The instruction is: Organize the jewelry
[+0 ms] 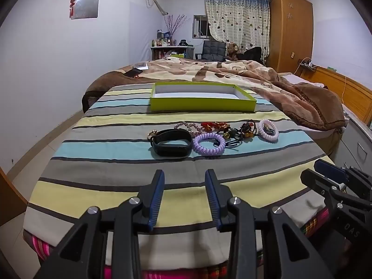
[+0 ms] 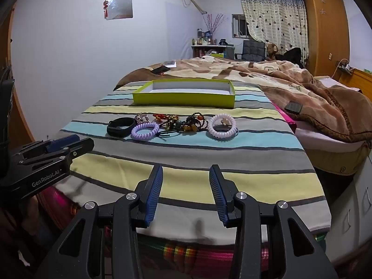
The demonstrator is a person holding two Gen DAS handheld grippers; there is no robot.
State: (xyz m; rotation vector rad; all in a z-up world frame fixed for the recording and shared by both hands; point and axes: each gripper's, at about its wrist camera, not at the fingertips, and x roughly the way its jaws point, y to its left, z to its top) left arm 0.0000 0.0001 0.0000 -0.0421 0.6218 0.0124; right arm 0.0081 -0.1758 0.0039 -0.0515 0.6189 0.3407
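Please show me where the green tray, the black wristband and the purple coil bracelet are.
green tray (image 1: 202, 104): left wrist view, front wall.
black wristband (image 1: 172, 150): left wrist view, near side of the band.
purple coil bracelet (image 2: 144, 132): right wrist view, near coils.

A striped bed (image 1: 116, 162) carries a green tray (image 1: 202, 103), with jewelry (image 1: 209, 137) lying nearer than the tray and a blanket (image 1: 290, 86) beside it.

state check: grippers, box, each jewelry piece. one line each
left gripper: open, empty
right gripper: open, empty
green box: open, nothing seen inside
black band: on the bedspread, untouched
purple coil bracelet: flat on the bedspread
pale coil bracelet: flat, at the row's right end
bead pile: tangled, unsorted
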